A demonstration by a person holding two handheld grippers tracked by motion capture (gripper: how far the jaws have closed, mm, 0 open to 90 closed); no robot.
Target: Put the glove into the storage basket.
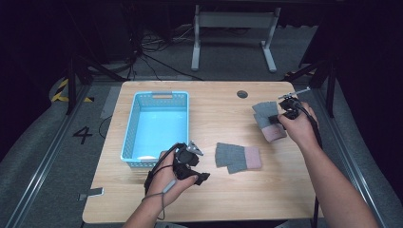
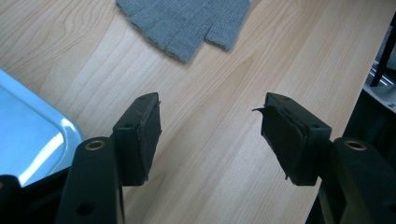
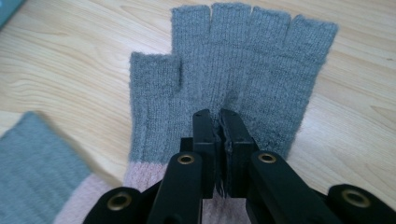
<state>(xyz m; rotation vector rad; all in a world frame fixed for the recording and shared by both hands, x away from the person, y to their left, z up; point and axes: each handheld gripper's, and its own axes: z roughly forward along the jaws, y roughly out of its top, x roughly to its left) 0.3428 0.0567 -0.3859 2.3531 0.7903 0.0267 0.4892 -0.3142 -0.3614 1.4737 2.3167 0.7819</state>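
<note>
right gripper (image 3: 219, 122) clamped on far-right fingerless glove (image 3: 233, 79) | left gripper (image 2: 210, 135) held apart, empty | knit is best lifted clear before being carried left to blue basket (image 1: 130, 128)

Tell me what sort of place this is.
Probably a lab or studio set up for recording handling work, not a home. A lone wooden table stands on grey carpet amid dark surroundings, cables trail across the floor behind it, and yellow-black hazard tape and a painted number 4 mark the floor.
</note>
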